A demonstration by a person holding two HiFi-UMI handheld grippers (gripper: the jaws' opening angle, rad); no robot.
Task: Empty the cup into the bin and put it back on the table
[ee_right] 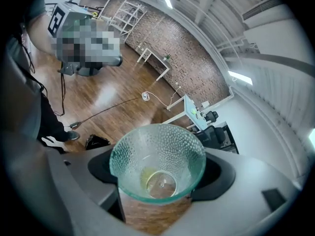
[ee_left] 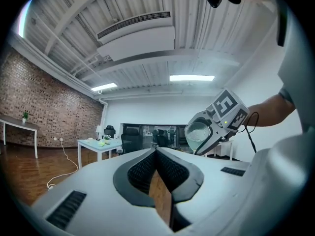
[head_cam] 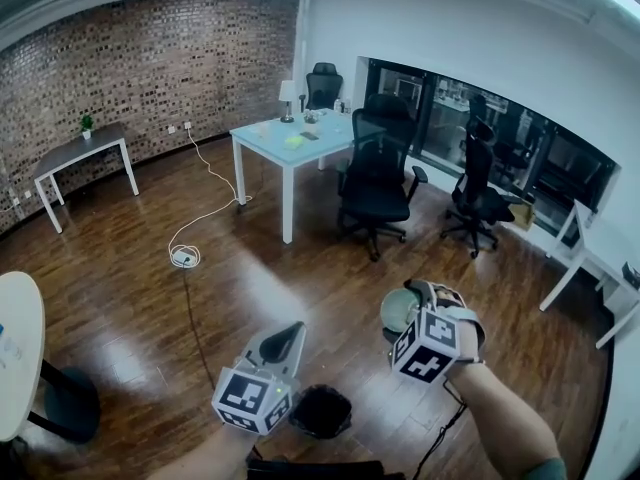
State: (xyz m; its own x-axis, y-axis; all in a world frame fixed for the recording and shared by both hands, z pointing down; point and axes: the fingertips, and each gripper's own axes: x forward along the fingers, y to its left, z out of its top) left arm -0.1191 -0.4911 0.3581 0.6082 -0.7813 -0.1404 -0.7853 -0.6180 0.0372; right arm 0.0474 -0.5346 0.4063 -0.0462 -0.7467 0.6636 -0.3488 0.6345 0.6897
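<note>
My right gripper [head_cam: 408,313] is shut on a clear, dimpled glass cup [head_cam: 399,309], a jaw on either side of its lower part. In the right gripper view the cup [ee_right: 157,159] tilts its mouth toward the camera, and a small yellowish patch shows near its bottom. The left gripper view shows the cup [ee_left: 197,132] held up at the right. A black bin [head_cam: 320,411] stands on the wood floor just below and between the two grippers. My left gripper [head_cam: 290,330] hangs to the left of the bin, shut and holding nothing, its jaws [ee_left: 156,150] meeting at the tips.
A round white table [head_cam: 20,348] sits at the left edge. A light blue table [head_cam: 275,140] stands farther off, with black office chairs [head_cam: 375,183] beside it. A white cable [head_cam: 190,238] trails across the floor. White desks line the right wall [head_cam: 590,258].
</note>
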